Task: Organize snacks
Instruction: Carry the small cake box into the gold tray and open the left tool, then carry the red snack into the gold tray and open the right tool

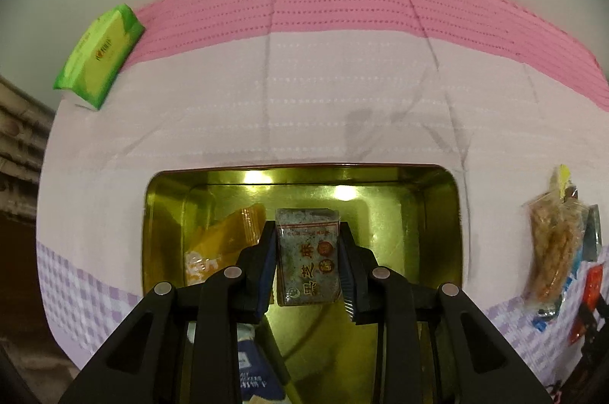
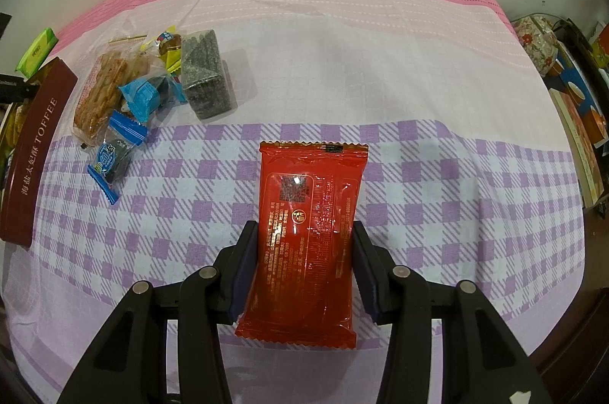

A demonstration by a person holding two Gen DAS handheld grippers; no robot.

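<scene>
We hold a grey clear-wrapped sesame cake [image 1: 307, 257] pinched in our left gripper [image 1: 307, 267] over the open gold metal tin [image 1: 441, 213] (release comes next, we judge), while our right gripper's [image 2: 304, 271] fingers clamp a glossy red snack packet [image 2: 306, 236] above the checked cloth [image 2: 456, 194].

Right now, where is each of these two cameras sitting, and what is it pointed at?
Left wrist: sits on the left hand-held gripper, looking along its fingers into the gold tin; it grips a grey snack block.
Right wrist: sits on the right hand-held gripper, looking across the checked cloth; it grips a red packet.
Shared: the green pack.
</scene>
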